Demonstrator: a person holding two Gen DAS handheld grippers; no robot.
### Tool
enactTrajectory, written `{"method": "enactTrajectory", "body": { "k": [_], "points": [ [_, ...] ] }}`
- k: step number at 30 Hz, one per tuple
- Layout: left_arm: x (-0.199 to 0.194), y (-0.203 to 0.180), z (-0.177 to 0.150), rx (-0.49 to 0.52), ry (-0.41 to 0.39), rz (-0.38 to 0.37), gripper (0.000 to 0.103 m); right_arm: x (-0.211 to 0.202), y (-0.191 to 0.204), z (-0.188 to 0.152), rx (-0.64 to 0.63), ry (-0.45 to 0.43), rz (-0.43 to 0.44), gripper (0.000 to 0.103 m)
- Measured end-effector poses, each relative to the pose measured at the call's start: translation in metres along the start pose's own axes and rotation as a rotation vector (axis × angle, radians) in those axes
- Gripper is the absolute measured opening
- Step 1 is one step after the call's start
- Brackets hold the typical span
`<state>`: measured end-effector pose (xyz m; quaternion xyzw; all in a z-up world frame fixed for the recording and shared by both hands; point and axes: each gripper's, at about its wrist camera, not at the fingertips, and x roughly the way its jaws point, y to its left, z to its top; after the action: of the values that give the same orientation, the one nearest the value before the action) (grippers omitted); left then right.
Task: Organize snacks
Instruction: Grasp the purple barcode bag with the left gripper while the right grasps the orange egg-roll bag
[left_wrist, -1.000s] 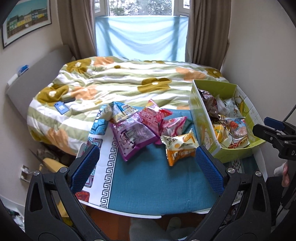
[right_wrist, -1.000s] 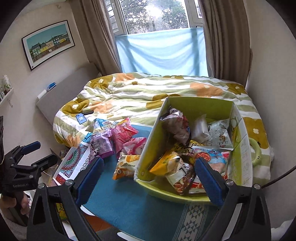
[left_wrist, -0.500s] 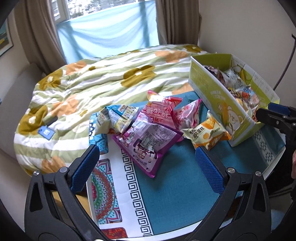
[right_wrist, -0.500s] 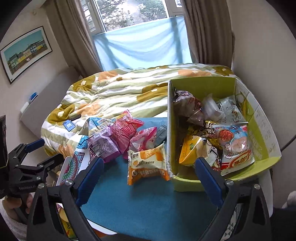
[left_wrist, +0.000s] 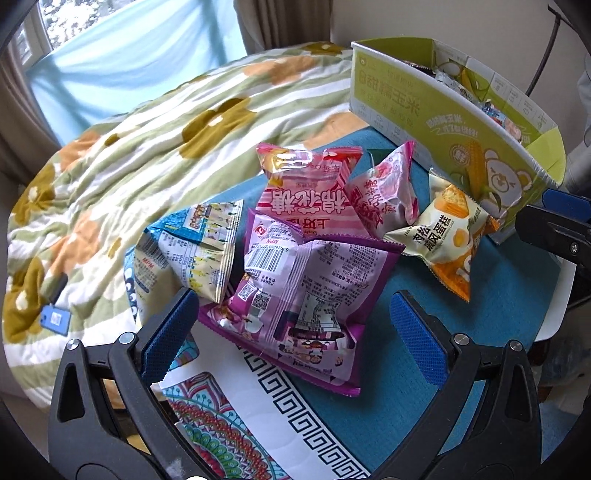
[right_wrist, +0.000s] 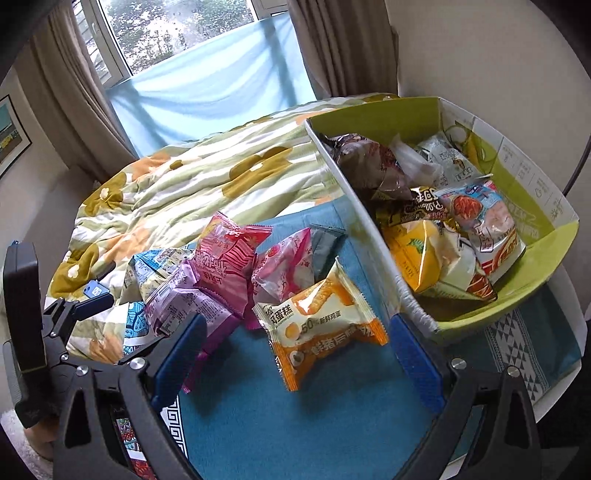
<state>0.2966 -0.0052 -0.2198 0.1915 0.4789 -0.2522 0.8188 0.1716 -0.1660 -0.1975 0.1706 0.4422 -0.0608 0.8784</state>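
Both of our grippers have come down closer to the snack pile than they were a moment ago, and the bags look much bigger now. Our left gripper is wide open and holds nothing. Right between its blue pads lies the purple bag, flat on the worktop, with its back side and bar code facing up. Our right gripper is wide open too, with nothing in it. The orange cake bag sits just in front of it, a little tilted.

These bags are light and puffy, with air inside. They are soft, and the shiny wrap is slippery. We think a hard squeeze could crush the food or pop a bag. It looks best to pinch the purple bag gently across its puffy middle, or by a flat crimped edge. The orange one we would take by its sides.

Behind the purple bag leans the big pink bag, touching it. A small pink bag is beside that, and a blue and white bag lies to the left. Further right stands the green box, already holding many snacks. We judge the five loose bags still have to go in there. Past the worktop is a bed with a flowery blanket.
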Motion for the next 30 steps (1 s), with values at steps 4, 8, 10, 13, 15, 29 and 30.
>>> {"method": "enactTrajectory", "body": {
  "k": [4, 8, 10, 13, 15, 29, 30],
  "points": [
    [0.018, 0.0, 0.0, 0.04, 0.022, -0.028, 0.102, 0.014, 0.004, -0.006, 0.044, 0.02, -0.034, 0.098],
    [0.032, -0.005, -0.001, 0.102, 0.041, -0.005, 0.102, 0.024, 0.0, -0.011, 0.103, 0.03, -0.08, 0.098],
    [0.038, -0.007, -0.002, 0.125, 0.051, -0.001, 0.102, 0.028, -0.005, -0.014, 0.14, 0.033, -0.096, 0.098],
    [0.048, -0.01, -0.004, 0.147, 0.071, -0.009, 0.102, 0.035, -0.011, -0.017, 0.195, 0.044, -0.096, 0.098],
    [0.054, -0.012, -0.005, 0.156, 0.089, -0.018, 0.102, 0.041, -0.014, -0.018, 0.229, 0.051, -0.092, 0.098],
    [0.051, -0.022, -0.012, 0.215, 0.058, -0.059, 0.084, 0.064, -0.022, -0.017, 0.401, 0.012, -0.148, 0.098],
    [0.049, -0.022, -0.013, 0.212, 0.056, -0.063, 0.083, 0.066, -0.024, -0.017, 0.43, 0.009, -0.149, 0.098]
  ]
}}
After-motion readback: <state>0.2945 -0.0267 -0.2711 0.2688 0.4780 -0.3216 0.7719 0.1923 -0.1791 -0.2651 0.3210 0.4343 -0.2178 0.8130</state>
